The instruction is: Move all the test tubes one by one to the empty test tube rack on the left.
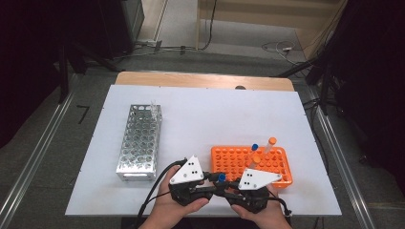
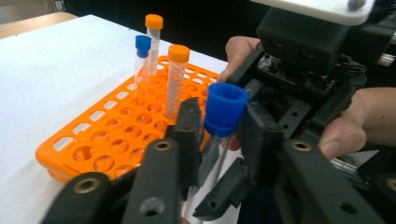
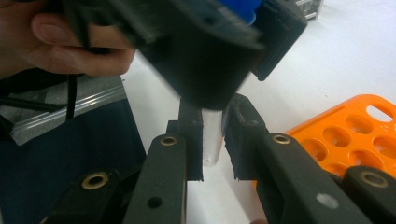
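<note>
- Right now I have both grippers meeting just in front of the orange rack (image 1: 282,179), at its near left corner, with one blue-capped tube (image 1: 221,178) between them.
- In the left gripper view the left gripper (image 2: 219,140) has its jaws closed to a narrow gap on the tube (image 2: 223,121), gripping just under the blue cap, which stands clear above the pads.
- In the right gripper view the right gripper (image 3: 214,140) brackets the clear lower end of the tube (image 3: 212,140). Its jaws are nearly closed; the pads look to be at the glass, but I cannot tell whether they press on it or stop just short.
- The tube stands roughly upright, cap up and rounded bottom down, so its long axis runs between the two grips: left high, right low.
- Judging from that, this is a hand-over or a two-point hold before the tube goes into the rack. Its empty holes lie just beyond the tube, away from me.
- The right gripper is the one nearer the rack, so I would carry with it.
- Three other tubes already stand in the rack: one blue-capped (image 2: 142,56) and two orange-capped (image 2: 176,77).
- A metal rack (image 1: 139,143) sits well to the left of the orange one.
</note>
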